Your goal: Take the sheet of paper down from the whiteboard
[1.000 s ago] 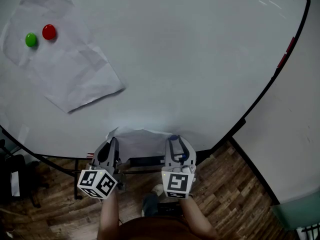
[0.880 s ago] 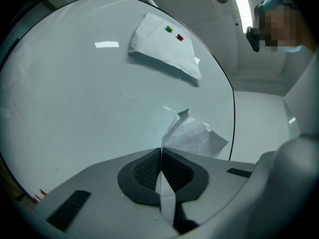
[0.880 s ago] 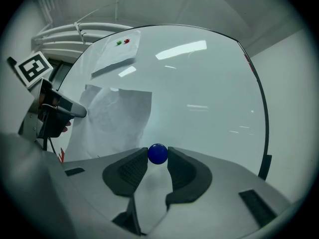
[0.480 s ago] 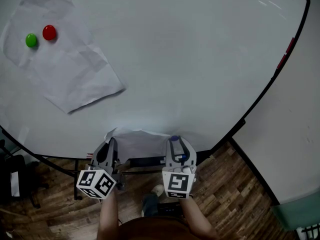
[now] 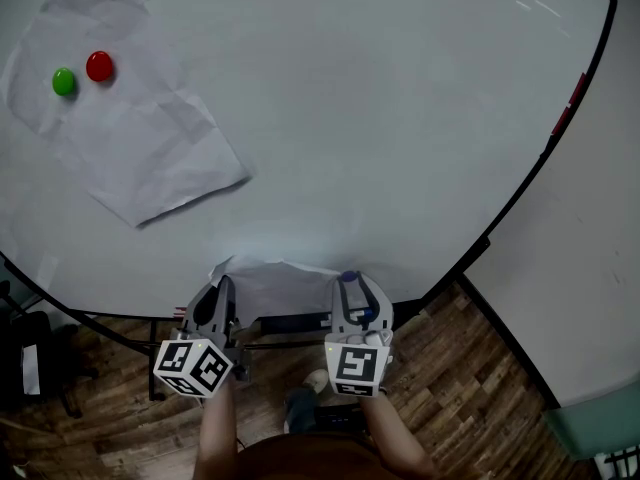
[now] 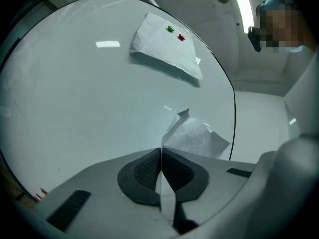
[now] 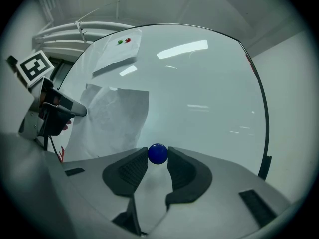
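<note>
A white sheet of paper [image 5: 272, 280] hangs loose low on the whiteboard [image 5: 380, 118], between my two grippers. My left gripper [image 5: 222, 290] is shut on its left edge; in the left gripper view the jaws [image 6: 160, 156] pinch the sheet [image 6: 197, 136], which bulges out beyond them. My right gripper [image 5: 348, 283] is shut on a small blue round magnet [image 7: 158, 154], held at the pad tips just off the board, right of the sheet [image 7: 117, 116]. The left gripper [image 7: 50, 108] shows at the left of the right gripper view.
A second, creased sheet [image 5: 130, 128] is pinned at the board's upper left by a green magnet [image 5: 64, 81] and a red magnet [image 5: 99, 65]. The board's black frame [image 5: 560, 133] runs down the right. A wooden floor [image 5: 460, 388] lies below.
</note>
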Demonstrator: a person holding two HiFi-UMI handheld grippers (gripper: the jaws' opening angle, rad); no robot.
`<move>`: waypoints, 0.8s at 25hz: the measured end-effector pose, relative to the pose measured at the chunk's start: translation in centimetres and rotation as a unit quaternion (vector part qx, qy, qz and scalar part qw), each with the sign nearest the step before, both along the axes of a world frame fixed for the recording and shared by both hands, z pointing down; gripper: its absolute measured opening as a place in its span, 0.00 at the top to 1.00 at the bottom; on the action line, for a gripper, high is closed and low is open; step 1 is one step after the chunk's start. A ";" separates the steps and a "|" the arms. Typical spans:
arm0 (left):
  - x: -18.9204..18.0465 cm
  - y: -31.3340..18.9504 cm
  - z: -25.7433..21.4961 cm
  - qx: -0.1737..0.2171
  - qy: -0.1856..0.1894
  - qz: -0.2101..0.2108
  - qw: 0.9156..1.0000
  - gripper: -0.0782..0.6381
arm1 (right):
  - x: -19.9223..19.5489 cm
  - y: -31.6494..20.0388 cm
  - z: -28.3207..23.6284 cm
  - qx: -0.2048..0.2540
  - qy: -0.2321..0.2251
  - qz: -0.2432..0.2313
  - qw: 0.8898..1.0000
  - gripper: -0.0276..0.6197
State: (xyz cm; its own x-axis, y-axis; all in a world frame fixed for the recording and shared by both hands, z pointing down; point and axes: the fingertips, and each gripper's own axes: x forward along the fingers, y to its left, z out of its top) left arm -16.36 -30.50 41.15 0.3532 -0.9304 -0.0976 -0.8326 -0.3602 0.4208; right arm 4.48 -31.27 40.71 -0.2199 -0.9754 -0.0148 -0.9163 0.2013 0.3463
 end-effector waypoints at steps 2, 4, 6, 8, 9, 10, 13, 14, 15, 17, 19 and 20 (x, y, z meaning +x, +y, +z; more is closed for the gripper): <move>0.0 0.0 0.0 0.000 0.001 0.000 1.000 0.86 | -0.1 0.1 0.0 0.000 0.001 -0.001 1.000 0.75; -0.1 0.1 -0.1 0.000 0.001 0.000 1.000 0.86 | -0.2 0.1 0.0 0.000 0.002 -0.002 1.000 0.75; -0.1 0.1 -0.1 -0.002 0.002 0.000 1.000 0.86 | -0.3 0.1 0.0 0.000 0.002 -0.002 1.000 0.75; -0.2 0.1 -0.1 -0.003 0.002 -0.001 1.000 0.86 | -0.3 0.1 0.0 0.000 0.002 -0.001 1.000 0.75; -0.2 0.1 -0.1 -0.003 0.002 -0.001 1.000 0.86 | -0.3 0.1 0.0 -0.001 0.002 -0.001 1.000 0.75; -0.2 0.1 -0.1 -0.004 0.002 -0.002 1.000 0.86 | -0.3 0.1 0.0 -0.001 0.002 -0.001 1.000 0.75; -0.2 0.0 -0.1 -0.003 0.002 -0.001 1.000 0.86 | -0.2 0.1 0.1 -0.001 0.004 0.001 1.000 0.75; -0.2 0.0 -0.1 -0.002 0.002 0.000 1.000 0.86 | -0.2 0.1 0.1 -0.001 0.004 0.001 1.000 0.75; -0.2 0.0 -0.1 -0.001 0.002 0.000 1.000 0.86 | -0.3 0.1 0.2 -0.002 0.004 0.001 1.000 0.75; -0.2 0.0 -0.1 -0.003 0.002 0.001 1.000 0.86 | -0.3 0.1 0.2 -0.002 0.002 0.001 1.000 0.75; -0.1 0.0 -0.1 -0.002 0.003 0.001 1.000 0.86 | -0.3 0.2 0.2 -0.002 0.001 0.001 1.000 0.75; -0.2 0.0 -0.1 -0.001 0.003 0.002 1.000 0.86 | -0.3 0.2 0.2 -0.002 0.001 0.002 1.000 0.75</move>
State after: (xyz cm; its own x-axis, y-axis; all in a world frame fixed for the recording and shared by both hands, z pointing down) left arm -16.52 -30.46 41.04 0.3561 -0.9293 -0.0980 -0.8289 -0.3626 0.4259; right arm 4.21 -31.04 40.88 -0.2167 -0.9762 -0.0094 -0.9161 0.2000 0.3476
